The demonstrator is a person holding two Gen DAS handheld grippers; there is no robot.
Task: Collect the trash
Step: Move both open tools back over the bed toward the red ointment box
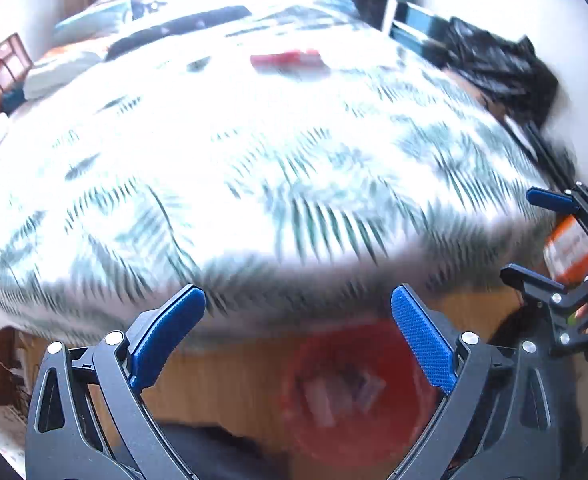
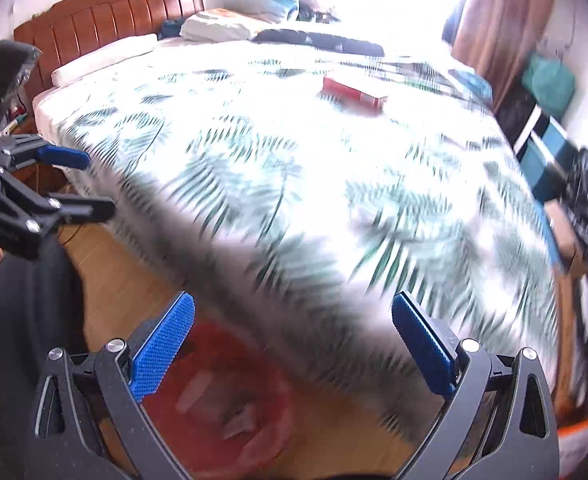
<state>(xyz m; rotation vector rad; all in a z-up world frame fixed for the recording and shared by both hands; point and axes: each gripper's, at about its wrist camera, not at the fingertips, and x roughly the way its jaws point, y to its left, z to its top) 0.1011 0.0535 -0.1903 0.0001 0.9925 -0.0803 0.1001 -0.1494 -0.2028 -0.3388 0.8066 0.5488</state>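
A red box (image 1: 288,60) lies far out on the bed's leaf-print cover (image 1: 254,160); it also shows in the right wrist view (image 2: 352,90). A red bin (image 1: 354,392) with pale scraps inside stands on the wooden floor at the bed's foot, below both grippers; the right wrist view shows the red bin (image 2: 230,396) too. My left gripper (image 1: 298,312) is open and empty above the bin. My right gripper (image 2: 294,320) is open and empty. Each gripper shows at the edge of the other's view: the right gripper (image 1: 542,236), the left gripper (image 2: 86,182). Both views are blurred.
A wooden headboard (image 2: 106,20) and pillows (image 2: 218,26) stand at the bed's far end. Black bags (image 1: 502,68) and a chair sit beside the bed. An orange and white package (image 1: 570,248) lies on the floor. Curtains (image 2: 502,16) hang by a bright window.
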